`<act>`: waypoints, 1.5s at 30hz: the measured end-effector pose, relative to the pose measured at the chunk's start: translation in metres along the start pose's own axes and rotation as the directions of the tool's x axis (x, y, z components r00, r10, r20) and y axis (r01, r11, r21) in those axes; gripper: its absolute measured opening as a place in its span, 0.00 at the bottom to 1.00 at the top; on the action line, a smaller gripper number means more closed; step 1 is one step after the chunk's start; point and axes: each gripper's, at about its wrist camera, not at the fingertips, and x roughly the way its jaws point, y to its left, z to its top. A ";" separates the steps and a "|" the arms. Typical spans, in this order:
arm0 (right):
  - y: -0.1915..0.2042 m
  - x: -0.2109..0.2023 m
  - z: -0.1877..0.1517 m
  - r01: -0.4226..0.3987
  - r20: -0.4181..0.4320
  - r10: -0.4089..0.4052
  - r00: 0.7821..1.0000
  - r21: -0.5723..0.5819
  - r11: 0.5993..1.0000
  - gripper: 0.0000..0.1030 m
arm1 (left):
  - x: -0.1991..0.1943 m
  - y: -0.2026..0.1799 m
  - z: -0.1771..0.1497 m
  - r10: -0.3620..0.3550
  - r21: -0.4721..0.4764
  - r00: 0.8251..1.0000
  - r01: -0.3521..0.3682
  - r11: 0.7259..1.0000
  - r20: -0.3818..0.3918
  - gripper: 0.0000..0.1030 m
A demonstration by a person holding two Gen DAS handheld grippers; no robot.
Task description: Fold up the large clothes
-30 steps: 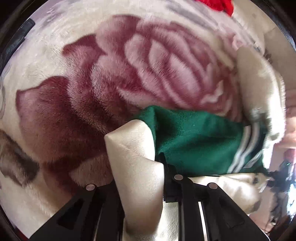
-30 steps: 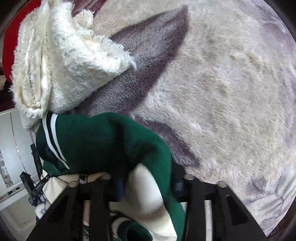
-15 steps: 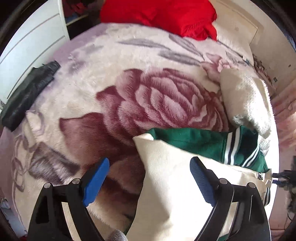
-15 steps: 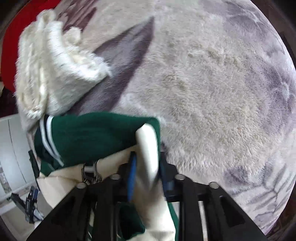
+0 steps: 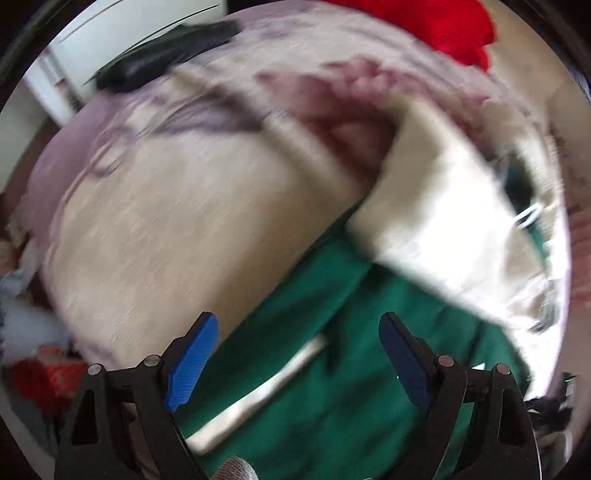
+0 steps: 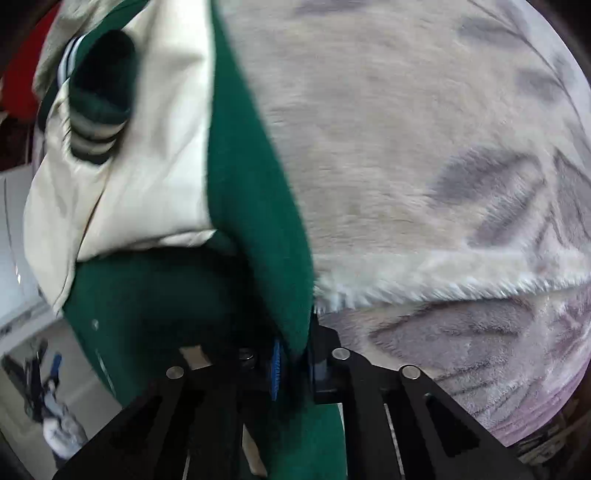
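In the left wrist view, the picture is blurry. A green and cream jacket (image 5: 332, 369) lies on a fuzzy blanket (image 5: 166, 221) with a big dark pink flower on it. The green part is low in the picture, and a cream sleeve (image 5: 436, 206) lies across it higher up on the right. The left tool (image 5: 297, 358) is wide apart, with its blue pads (image 5: 190, 356) on each side of the green cloth, and it holds nothing. A red cloth (image 5: 443, 26) sits at the far edge of the bed, and a black thing (image 5: 162, 59) lies at the far left. In the right wrist view, the jacket (image 6: 255, 206) hangs up on the left side over the blanket (image 6: 424, 166). A cream sleeve with a striped green cuff (image 6: 96, 122) is near the top left. The right tool (image 6: 293, 363) is pinched tight on a green edge of the jacket.
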 end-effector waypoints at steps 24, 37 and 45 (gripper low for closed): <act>0.475 0.084 0.156 0.026 0.066 0.016 0.998 -0.594 0.804 0.07 | 0.042 0.058 -0.028 0.115 -0.146 0.993 -0.118 0.982 -0.027 0.86; 0.543 0.062 0.194 0.275 0.293 -0.128 0.947 -0.543 0.793 0.04 | 0.034 0.037 -0.017 0.005 -0.140 1.000 -0.006 0.990 -0.009 0.86; 0.505 0.059 0.167 0.154 0.107 -0.114 0.988 -0.535 0.831 0.77 | 0.027 0.018 -0.013 -0.020 -0.115 1.000 0.021 0.993 0.006 0.86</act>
